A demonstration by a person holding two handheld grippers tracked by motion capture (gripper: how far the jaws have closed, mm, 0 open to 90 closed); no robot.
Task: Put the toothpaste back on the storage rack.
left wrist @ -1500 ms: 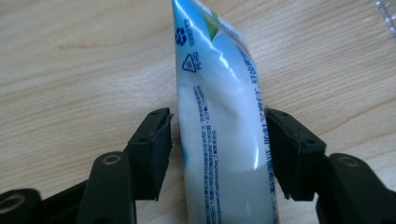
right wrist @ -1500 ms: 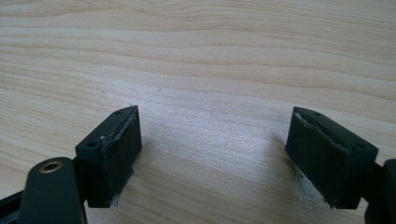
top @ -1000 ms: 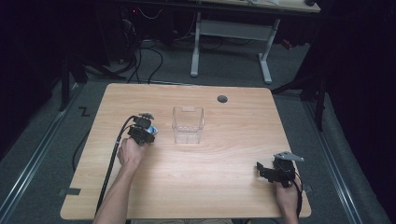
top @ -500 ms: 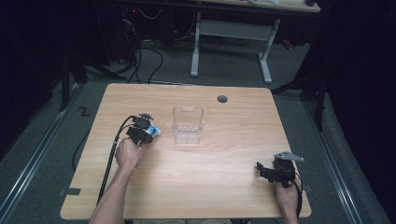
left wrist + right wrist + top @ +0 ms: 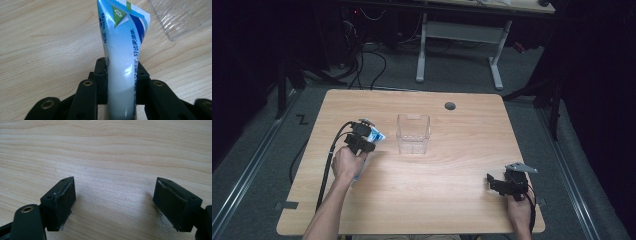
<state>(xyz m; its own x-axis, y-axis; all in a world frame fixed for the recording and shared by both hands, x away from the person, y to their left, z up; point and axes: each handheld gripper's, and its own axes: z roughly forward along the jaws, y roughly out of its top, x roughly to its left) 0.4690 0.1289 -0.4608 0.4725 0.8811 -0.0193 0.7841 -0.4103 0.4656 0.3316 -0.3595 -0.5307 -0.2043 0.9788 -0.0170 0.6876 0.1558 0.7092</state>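
Tube (image 5: 123, 57) clamped in left gripper (image 5: 121, 75); long axis in line with the jaws, flat crimped end leading, away from the hand. In high view, tube (image 5: 375, 136) pointing up-right toward bin (image 5: 413, 133), crimped end just short of its left wall; not touching as far as can be told. Cap end hidden behind the jaws.

Left jaws just closed in, pads pressing the tube's two sides, tube body pinched narrow between them. In left gripper view, table (image 5: 45, 45) beyond the tube; corner of clear bin (image 5: 182, 17) at upper right.

Left hand (image 5: 346, 164) in from bottom left, forearm angled up and right, gripper (image 5: 360, 139) over left-middle of table (image 5: 427, 200), cable trailing back off the near edge.

Right hand (image 5: 518, 209) low at near right corner, well apart from bin and tube. Right gripper (image 5: 115, 202) pointed down at bare wood, jaws wide apart, nothing between.

Print on tube: white body, blue band, green triangle mark near crimp. Chinese characters along one side, reading roughly "牙齿更健康"; small blue text on the other side too blurred to read. No brand legible.
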